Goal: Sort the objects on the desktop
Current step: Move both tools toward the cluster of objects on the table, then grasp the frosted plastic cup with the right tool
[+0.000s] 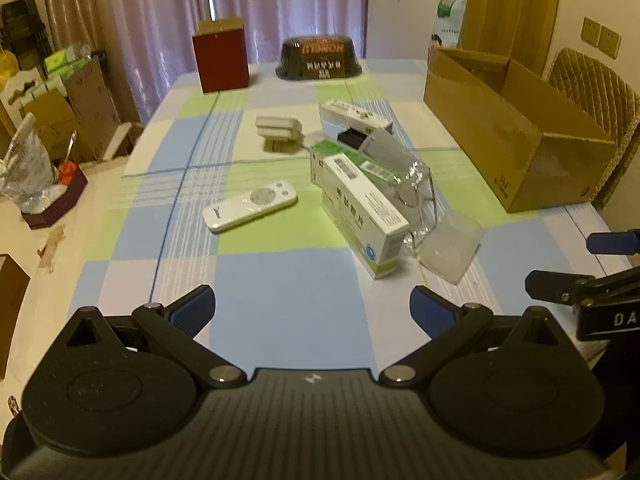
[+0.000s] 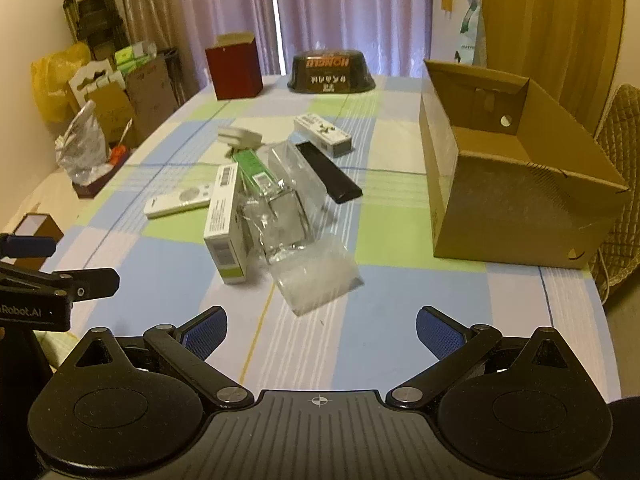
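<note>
Loose items lie mid-table: a white remote [image 1: 251,207] [image 2: 178,201], a white-and-green medicine box [image 1: 362,216] [image 2: 226,222], a second green box [image 1: 352,162] [image 2: 251,168], a white carton [image 1: 354,115] [image 2: 322,134], a black remote [image 2: 329,176], white plugs [image 1: 279,130] [image 2: 240,137] and clear plastic packaging [image 1: 440,236] [image 2: 304,248]. An open cardboard box [image 1: 516,128] [image 2: 516,176] stands at the right. My left gripper [image 1: 312,312] is open over the near table edge, holding nothing. My right gripper [image 2: 322,332] is open too, just short of the plastic.
A dark red box [image 1: 222,56] [image 2: 236,68] and a black bowl-shaped package [image 1: 318,58] [image 2: 331,70] stand at the far end of the checked tablecloth [image 1: 280,280]. A quilted chair [image 1: 592,92] is behind the cardboard box. Cartons and bags crowd the floor at left [image 2: 100,92].
</note>
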`<state>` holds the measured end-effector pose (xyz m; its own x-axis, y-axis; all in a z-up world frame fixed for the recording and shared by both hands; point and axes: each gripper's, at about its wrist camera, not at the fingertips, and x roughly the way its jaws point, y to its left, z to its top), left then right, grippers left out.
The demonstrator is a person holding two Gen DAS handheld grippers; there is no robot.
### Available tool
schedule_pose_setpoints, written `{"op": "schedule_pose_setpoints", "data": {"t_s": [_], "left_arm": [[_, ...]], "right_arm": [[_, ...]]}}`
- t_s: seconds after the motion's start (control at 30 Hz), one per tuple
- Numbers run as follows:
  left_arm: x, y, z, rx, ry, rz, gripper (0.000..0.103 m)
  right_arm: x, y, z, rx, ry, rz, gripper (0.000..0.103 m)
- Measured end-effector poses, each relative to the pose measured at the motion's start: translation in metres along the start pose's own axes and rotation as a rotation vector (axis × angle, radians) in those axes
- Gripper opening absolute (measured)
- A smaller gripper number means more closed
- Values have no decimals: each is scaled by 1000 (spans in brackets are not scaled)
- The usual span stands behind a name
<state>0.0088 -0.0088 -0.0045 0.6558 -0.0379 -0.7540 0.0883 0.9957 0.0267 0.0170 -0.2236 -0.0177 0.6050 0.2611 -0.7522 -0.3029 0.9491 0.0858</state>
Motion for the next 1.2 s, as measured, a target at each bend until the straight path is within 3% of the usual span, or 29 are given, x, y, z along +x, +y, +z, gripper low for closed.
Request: {"op": "schedule_pose_setpoints", "data": {"t_s": [0.4,0.8,1.2], "left_arm": [[17,8,0,-39,53,12,102],[40,13,9,-57,59,-2,102],[64,11,21,-65,48,-22,102]], "right_arm": [[24,-5,3,-43,51,14,103],[77,-2,17,-359,59,75,103],[130,1,25,-510,111,114,102]]}}
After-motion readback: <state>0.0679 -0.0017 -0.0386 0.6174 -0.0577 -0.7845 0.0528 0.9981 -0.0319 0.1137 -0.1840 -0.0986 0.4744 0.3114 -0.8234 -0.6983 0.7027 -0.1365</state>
